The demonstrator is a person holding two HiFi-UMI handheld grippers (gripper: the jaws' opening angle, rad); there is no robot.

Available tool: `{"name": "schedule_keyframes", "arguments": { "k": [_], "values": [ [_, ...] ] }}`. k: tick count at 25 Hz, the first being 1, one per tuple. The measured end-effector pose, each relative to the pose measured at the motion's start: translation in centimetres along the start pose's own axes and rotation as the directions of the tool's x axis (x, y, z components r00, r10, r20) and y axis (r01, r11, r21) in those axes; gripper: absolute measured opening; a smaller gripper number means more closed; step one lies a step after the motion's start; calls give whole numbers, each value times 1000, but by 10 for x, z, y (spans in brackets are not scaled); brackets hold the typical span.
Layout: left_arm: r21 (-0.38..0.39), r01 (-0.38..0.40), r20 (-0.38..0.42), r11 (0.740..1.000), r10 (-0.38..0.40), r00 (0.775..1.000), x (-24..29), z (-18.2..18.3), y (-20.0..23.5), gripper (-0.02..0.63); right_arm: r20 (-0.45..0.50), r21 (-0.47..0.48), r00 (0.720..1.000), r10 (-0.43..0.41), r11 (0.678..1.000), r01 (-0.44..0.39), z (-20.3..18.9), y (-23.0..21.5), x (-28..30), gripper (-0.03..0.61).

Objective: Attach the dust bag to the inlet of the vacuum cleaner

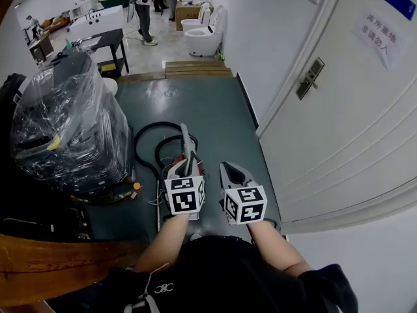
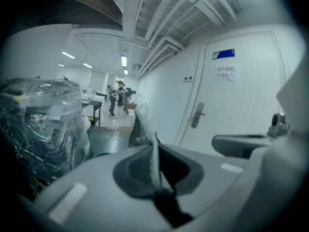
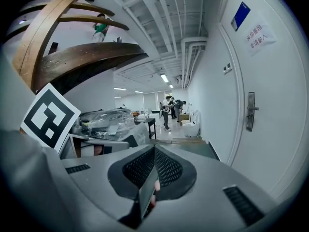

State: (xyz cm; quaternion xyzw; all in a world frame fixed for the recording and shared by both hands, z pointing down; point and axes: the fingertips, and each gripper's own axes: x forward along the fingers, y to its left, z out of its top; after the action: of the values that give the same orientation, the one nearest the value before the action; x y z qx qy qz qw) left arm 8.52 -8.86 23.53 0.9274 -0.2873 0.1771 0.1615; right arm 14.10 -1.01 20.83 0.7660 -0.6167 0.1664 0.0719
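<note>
Head view: we find the left claw [image 1: 186, 164] clamped on the dust bag [image 1: 186, 141], a thin grey sheet raised over the black hose [image 1: 144, 139] on the floor. The right claw [image 1: 229, 169] is just beside it.

Left gripper view: the pads pinch the bag's edge.

Right gripper view: jaws closed, nothing identifiable held.

We judge the bag light, limp and tearable; hold it at its stiffer collar.

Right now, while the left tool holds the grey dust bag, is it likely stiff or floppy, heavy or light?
Probably fairly stiff: the dust bag sticks out past the left tool without drooping. Likely light, since a pinch on one thin edge carries it. Being so thin, it may bend if pushed edge-on.
</note>
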Motion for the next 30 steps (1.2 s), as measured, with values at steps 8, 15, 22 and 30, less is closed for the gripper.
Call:
{"name": "schedule_keyframes", "arguments": {
  "k": [8,15,22,30],
  "values": [
    [-41,-52,-45,998,50,998,1,-24,23,21,-43,34,999,30,999,-29,-19,-1,18,-2],
    [-85,-150,-76,985,144,987,-5,-45,56,21,-90,31,990,109,994,-106,-32,9,49,-3],
    [-149,-307,-109,940,293,950,0,-55,97,21,-145,-13,967,211,976,-216,-30,11,99,-3],
    [-239,-464,-159,853,437,885,16,-76,132,21,-253,-79,917,309,938,-338,-39,3,159,-3]
  ]
}}
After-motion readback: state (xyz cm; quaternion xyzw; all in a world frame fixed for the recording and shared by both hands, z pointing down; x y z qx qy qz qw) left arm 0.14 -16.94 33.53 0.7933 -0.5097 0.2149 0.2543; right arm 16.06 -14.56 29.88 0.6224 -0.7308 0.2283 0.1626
